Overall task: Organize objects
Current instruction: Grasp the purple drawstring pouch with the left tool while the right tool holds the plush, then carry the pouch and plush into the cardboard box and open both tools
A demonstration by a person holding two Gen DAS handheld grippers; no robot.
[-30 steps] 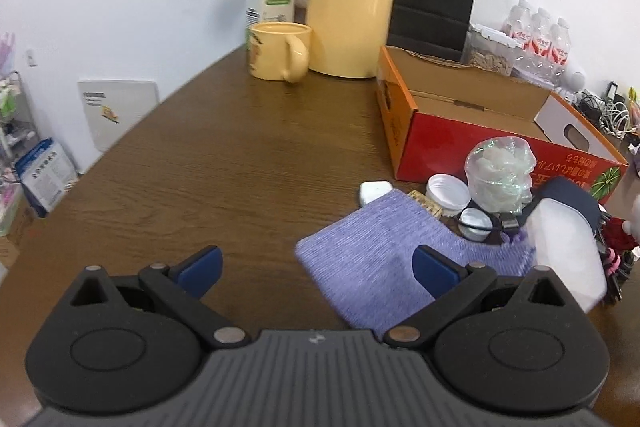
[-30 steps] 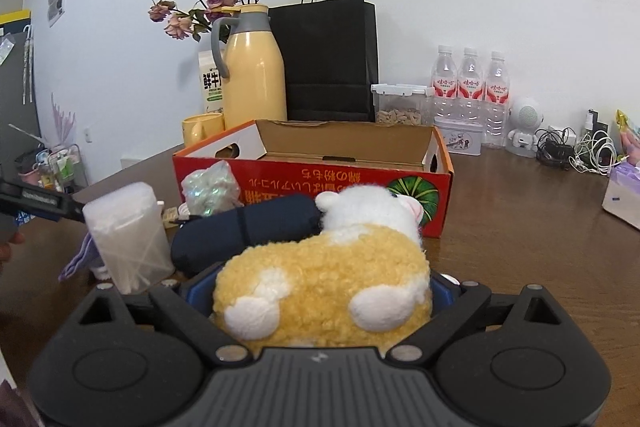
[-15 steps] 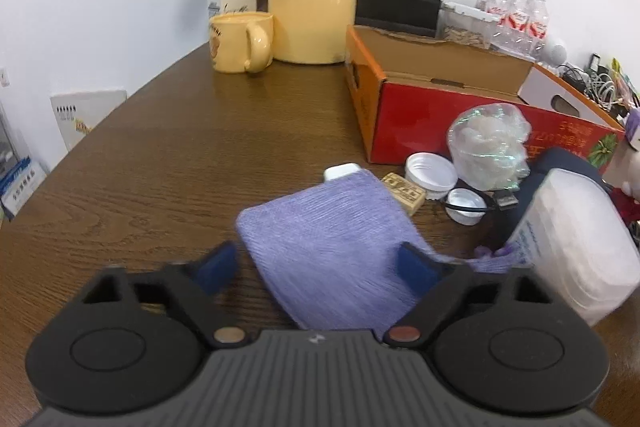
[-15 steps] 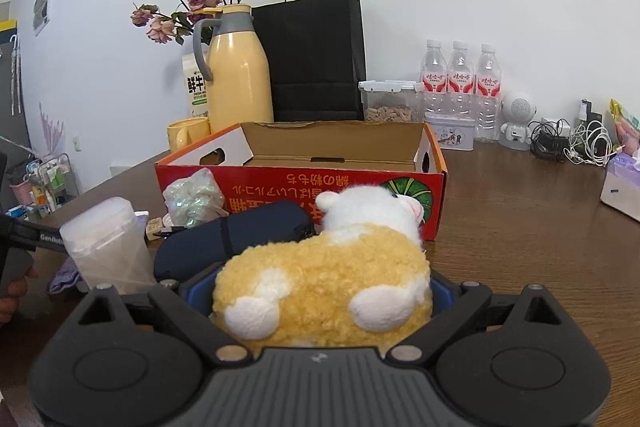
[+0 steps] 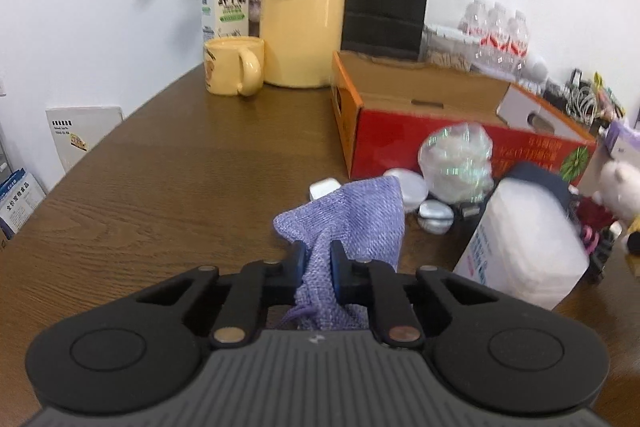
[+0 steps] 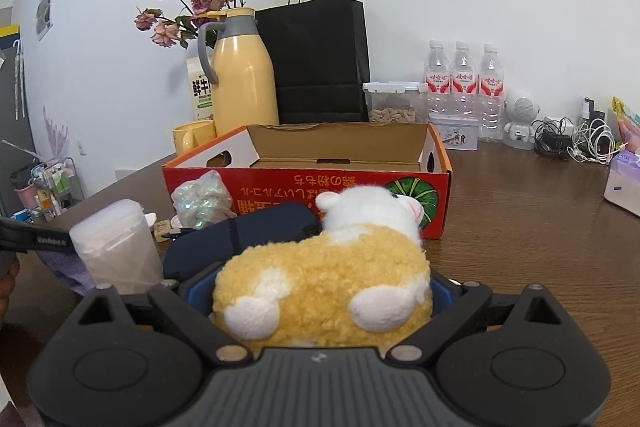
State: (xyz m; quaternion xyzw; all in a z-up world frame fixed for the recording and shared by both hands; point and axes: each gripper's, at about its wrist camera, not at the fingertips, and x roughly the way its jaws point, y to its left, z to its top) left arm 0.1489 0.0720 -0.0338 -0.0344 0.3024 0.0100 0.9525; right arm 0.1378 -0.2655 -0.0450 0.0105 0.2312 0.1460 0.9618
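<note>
Now purple cloth (image 5: 352,223) is pinched between left jaws.

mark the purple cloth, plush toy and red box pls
purple cloth (image 5: 356,215): left wrist view, bunched fabric above the pads.
plush toy (image 6: 320,279): right wrist view, middle of its yellow back.
red box (image 6: 280,187): right wrist view, printed front wall.

We see a lived-in room of a home or small office — a brown wooden table (image 6: 520,211) against a white wall, crowded with a yellow thermos jug (image 6: 244,79), dried flowers (image 6: 188,7), a milk carton (image 5: 224,3), water bottles (image 6: 462,75) and tangled charger cables (image 6: 576,143) — everyday clutter.
</note>
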